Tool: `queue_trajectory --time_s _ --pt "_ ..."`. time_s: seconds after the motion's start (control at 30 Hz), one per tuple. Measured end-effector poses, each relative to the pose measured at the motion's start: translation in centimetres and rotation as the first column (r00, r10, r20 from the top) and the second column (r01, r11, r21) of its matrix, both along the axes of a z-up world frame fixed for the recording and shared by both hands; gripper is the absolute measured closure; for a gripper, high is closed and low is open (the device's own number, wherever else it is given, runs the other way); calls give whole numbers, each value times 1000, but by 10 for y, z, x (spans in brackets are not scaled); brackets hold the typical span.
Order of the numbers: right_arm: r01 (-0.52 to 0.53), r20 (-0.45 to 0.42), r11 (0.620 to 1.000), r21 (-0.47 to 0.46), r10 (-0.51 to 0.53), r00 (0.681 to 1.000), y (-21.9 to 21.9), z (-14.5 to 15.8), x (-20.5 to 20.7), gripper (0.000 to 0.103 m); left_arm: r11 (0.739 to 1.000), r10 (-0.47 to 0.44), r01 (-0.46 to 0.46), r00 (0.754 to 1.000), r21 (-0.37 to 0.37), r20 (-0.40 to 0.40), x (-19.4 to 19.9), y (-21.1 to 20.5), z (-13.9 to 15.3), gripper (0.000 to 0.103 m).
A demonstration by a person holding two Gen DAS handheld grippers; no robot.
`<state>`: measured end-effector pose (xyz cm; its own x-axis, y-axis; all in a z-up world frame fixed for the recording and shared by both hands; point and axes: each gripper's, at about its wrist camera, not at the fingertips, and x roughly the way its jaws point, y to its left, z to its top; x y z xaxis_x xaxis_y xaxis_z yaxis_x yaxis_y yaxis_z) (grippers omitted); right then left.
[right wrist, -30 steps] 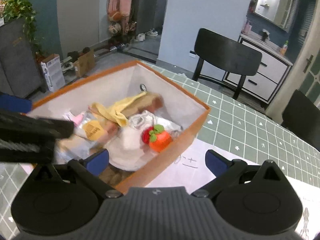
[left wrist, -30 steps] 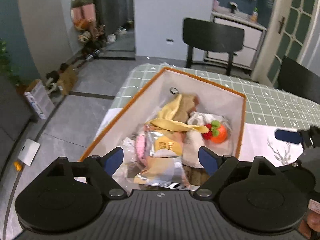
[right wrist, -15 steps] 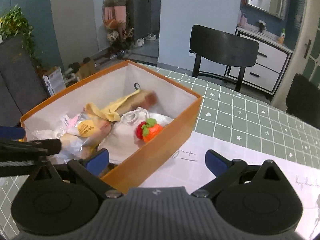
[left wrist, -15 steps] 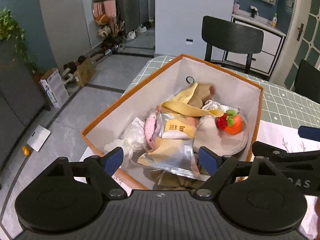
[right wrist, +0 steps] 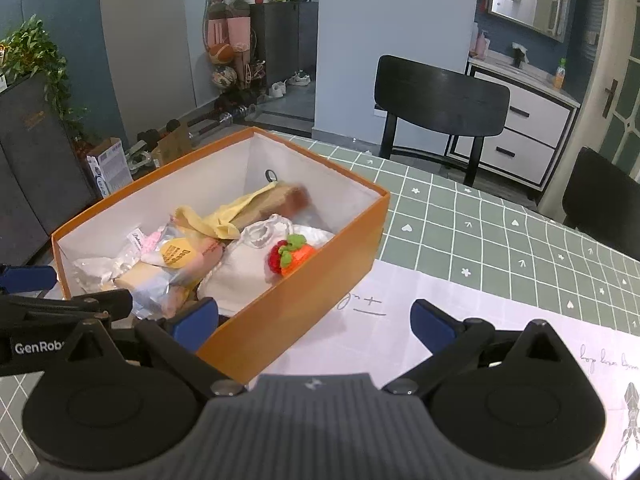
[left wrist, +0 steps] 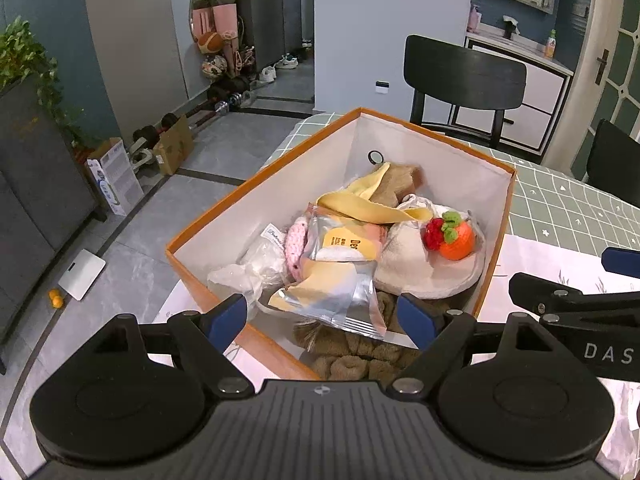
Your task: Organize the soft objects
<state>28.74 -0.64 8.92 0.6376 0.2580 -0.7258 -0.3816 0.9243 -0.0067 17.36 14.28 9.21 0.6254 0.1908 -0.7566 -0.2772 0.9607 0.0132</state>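
An orange box [left wrist: 208, 225] [right wrist: 304, 304] with a white lining stands on the table and holds several soft things: a crocheted orange and strawberry [left wrist: 452, 234] [right wrist: 292, 256], a foil snack packet [left wrist: 340, 276], a yellow cloth [left wrist: 364, 208] [right wrist: 224, 216], a cream pouch [left wrist: 416, 264] and a brown plush [left wrist: 352, 348]. My left gripper [left wrist: 324, 316] is open and empty, above the box's near end. My right gripper [right wrist: 314, 320] is open and empty, at the box's near right corner.
White paper sheets [right wrist: 420, 320] lie on the green checked tablecloth [right wrist: 500, 232] right of the box. Black chairs [left wrist: 464, 76] [right wrist: 600, 200] stand behind the table. The table edge and grey floor [left wrist: 120, 248] lie to the left.
Both grippers have pulled back and up from the box, so more of it shows. Both stay open and empty. The contents have not moved.
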Motion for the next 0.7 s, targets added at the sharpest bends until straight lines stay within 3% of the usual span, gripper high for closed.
queue_trajectory --time_s 0.7 --pt "-19 14 1000 25 18 1000 -11 11 -8 3 999 8 -9 1000 48 8 -6 -14 6 4"
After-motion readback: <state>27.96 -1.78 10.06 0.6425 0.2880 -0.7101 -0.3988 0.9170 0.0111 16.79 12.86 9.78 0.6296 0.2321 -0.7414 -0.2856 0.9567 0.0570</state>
